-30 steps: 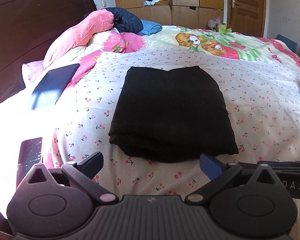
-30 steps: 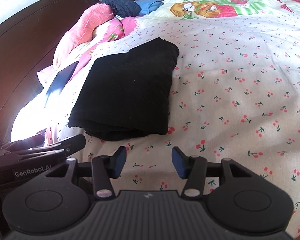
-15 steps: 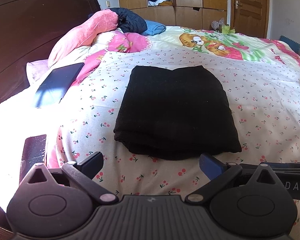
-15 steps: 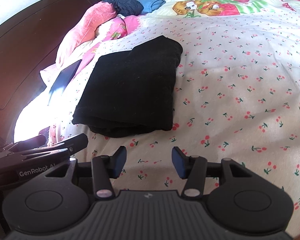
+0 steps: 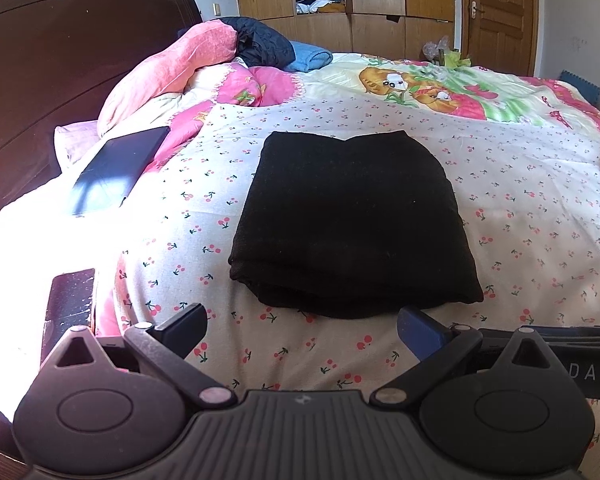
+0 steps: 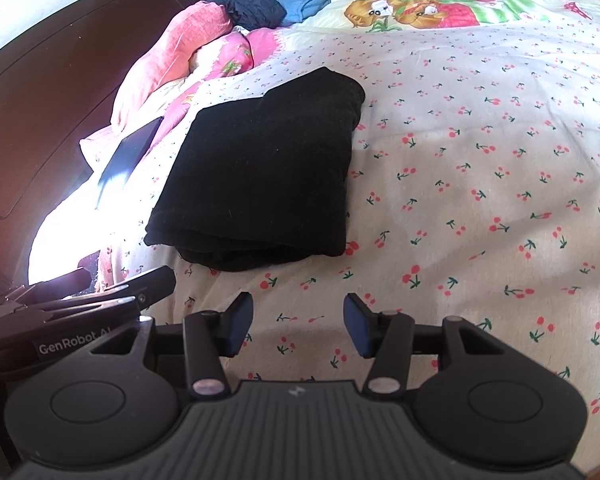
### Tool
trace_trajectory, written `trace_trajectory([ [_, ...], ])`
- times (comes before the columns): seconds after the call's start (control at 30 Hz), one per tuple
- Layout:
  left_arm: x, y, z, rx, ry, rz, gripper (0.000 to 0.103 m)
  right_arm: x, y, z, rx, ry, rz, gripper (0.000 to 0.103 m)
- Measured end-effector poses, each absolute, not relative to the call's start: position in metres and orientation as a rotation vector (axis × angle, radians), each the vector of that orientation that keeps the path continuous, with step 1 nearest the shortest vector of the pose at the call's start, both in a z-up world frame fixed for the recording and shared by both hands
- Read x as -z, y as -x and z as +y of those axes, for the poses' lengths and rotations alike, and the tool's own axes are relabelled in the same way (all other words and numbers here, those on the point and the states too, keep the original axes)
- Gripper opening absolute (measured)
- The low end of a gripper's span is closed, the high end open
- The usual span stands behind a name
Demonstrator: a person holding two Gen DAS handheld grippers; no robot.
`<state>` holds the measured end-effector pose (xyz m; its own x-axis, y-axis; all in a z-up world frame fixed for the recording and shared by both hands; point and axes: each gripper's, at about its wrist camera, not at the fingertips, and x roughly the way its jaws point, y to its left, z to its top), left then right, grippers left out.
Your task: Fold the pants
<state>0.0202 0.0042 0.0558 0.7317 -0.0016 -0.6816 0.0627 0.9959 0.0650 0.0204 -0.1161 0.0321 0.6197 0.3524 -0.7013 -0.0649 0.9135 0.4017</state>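
Black pants (image 5: 352, 220) lying folded into a thick, squarish stack near the middle of the bed (image 5: 520, 208), layered edges facing both cameras, top face flat and smooth. Matte, soft knit by the look, heavy enough to hold shape; rounded corners at the far end, a slight notch along the far edge. By the look of it, folding done or nearly so.

Left gripper (image 5: 300, 330) hanging just short of the near edge of the stack, jaws spread wide, nothing between them. Right gripper (image 6: 298, 324) off to the stack's right over bare sheet, jaws about half open and empty too. Both tilted down toward the bed, clear of the cloth, likely drawn back so the stack stays undisturbed.

Sheet of white cotton with small red cherries, faintly creased; farther off, a cartoon-print quilt (image 5: 440, 84). Pink duvet (image 5: 168, 72) bunched against the dark wooden headboard (image 5: 60, 56), plush and puffy. Flat dark tablet (image 5: 116, 168) resting beside the pillow, glossy, well apart from the pants. Dark jacket (image 5: 260, 44) and blue cloth (image 5: 310, 56) heaped beyond.
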Motion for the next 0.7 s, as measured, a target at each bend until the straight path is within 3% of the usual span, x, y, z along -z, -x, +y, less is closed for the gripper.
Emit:
trace_trajectory([
  [0.7, -0.0570, -0.0175, 0.0022, 0.020, -0.091, 0.743, 0.103, -0.0313, -0.0188, -0.1163, -0.263, -0.363, 0.875, 0.052],
])
